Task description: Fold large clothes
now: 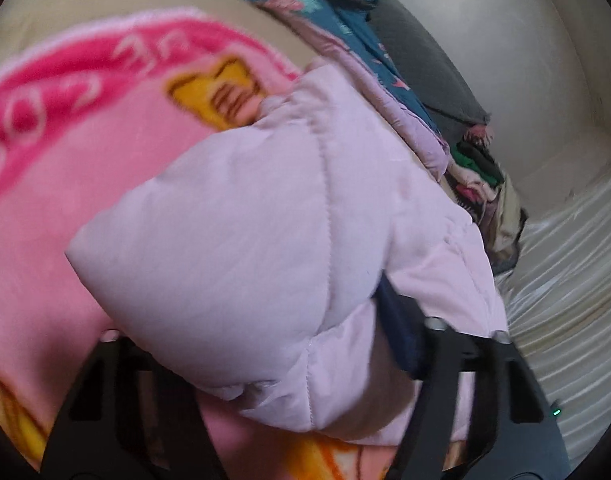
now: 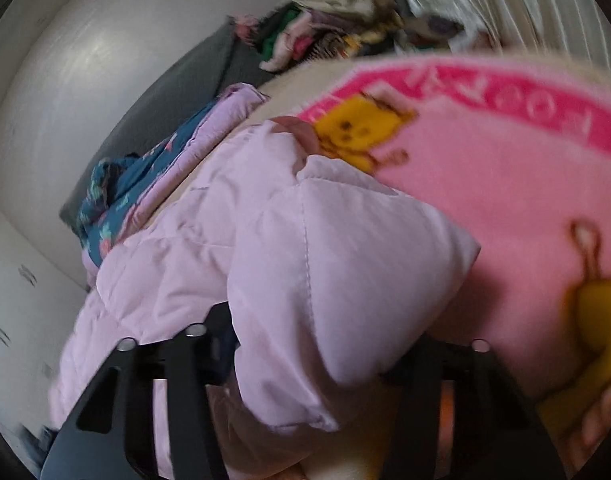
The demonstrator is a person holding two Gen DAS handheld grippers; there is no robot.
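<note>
Pink cartoon blanket (image 1: 65, 184) covers the bed; the padded pink jacket (image 1: 233, 216) lies bunched at my twelve o'clock. My left gripper (image 1: 265, 364) and right gripper (image 2: 301, 364) each pinch a jacket fold, half-closed. Folding looks barely begun.

A pink cartoon-printed blanket (image 1: 85, 208) is spread out, with a teal floral quilt (image 1: 325, 12) bunched beyond it and a heap of mixed clothes (image 2: 325, 36) piled past that.
</note>
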